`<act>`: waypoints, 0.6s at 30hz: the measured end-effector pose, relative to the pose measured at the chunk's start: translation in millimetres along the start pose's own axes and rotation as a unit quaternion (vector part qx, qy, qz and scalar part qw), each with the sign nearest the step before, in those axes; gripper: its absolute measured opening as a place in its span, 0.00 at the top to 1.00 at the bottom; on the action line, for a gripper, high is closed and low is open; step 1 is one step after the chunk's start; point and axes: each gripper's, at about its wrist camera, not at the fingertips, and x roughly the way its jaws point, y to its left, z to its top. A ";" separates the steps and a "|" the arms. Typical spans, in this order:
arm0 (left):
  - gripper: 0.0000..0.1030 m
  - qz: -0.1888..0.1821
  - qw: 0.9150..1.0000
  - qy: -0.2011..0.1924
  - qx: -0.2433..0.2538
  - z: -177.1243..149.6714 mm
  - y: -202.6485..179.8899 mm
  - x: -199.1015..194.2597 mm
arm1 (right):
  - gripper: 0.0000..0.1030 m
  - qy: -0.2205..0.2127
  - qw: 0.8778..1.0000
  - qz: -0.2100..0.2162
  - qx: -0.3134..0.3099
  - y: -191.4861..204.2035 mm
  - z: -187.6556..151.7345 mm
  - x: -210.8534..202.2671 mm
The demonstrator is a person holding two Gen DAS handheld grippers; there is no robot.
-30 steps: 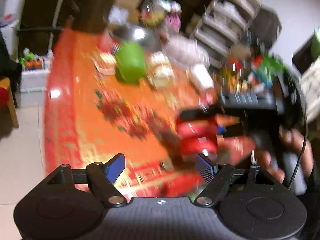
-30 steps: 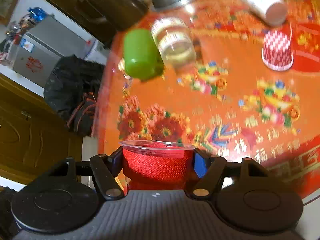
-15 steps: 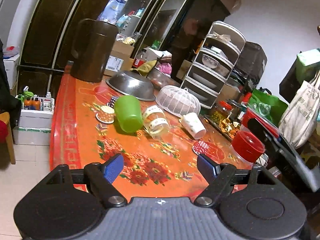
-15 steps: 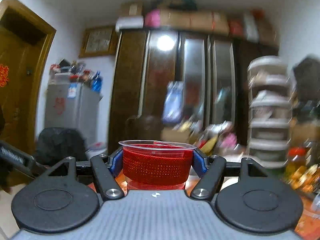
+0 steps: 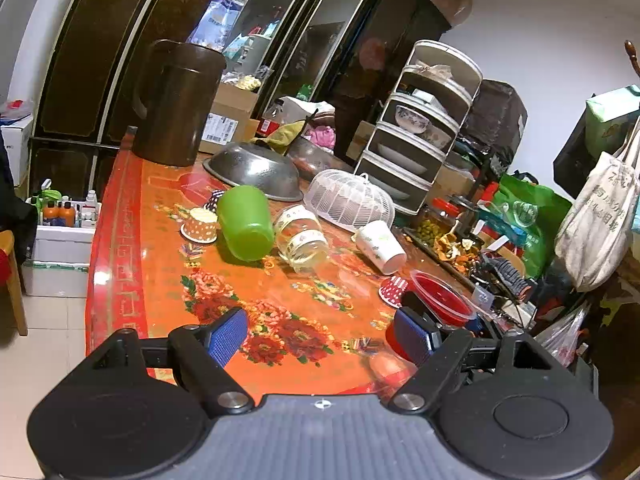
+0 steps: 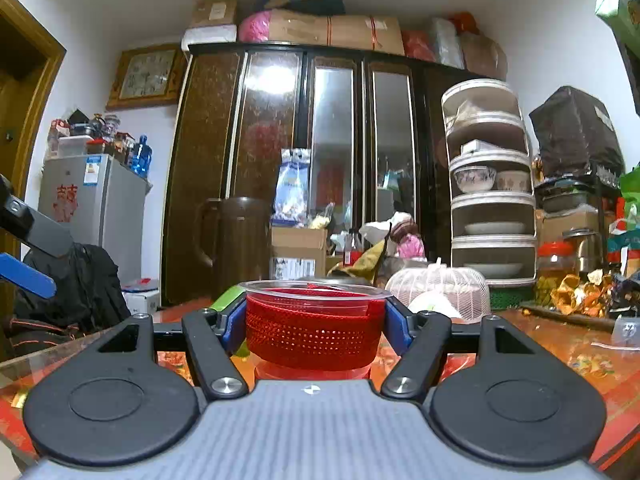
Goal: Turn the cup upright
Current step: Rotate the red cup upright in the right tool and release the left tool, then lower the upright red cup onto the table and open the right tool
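Observation:
My right gripper [image 6: 314, 330] is shut on a clear plastic cup with a red mesh sleeve [image 6: 312, 334]. The cup stands mouth up between the blue pads, low over the table. In the left wrist view the same cup [image 5: 438, 300] shows at the right, rim up, held just above the orange floral tablecloth [image 5: 280, 300]. My left gripper [image 5: 320, 336] is open and empty, above the table's near edge, left of the cup.
On the table lie a green cup on its side [image 5: 245, 222], a glass jar on its side [image 5: 302, 238], a white paper cup on its side [image 5: 380, 246], small patterned paper cups [image 5: 200, 230], a steel bowl [image 5: 252, 174], a white mesh cover [image 5: 348, 198] and a brown jug [image 5: 176, 104].
My right gripper has turned from looking down at the table to level, bringing the red cup mouth up, then lowered it. My left gripper has steadied and stayed open.

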 end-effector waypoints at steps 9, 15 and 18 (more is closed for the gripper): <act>0.19 0.012 1.000 -0.014 -0.012 -1.6 11.0 -6.0 | 0.34 0.013 1.000 0.014 -0.004 15.6 -9.8 10.3; 0.19 0.008 1.000 -0.012 -0.017 -2.1 14.5 -4.7 | 0.34 0.023 1.000 0.003 0.005 14.9 -7.2 16.1; 0.19 0.004 1.000 -0.010 -0.016 -3.6 12.6 -3.8 | 0.34 0.027 1.000 -0.002 0.007 14.9 -6.7 16.5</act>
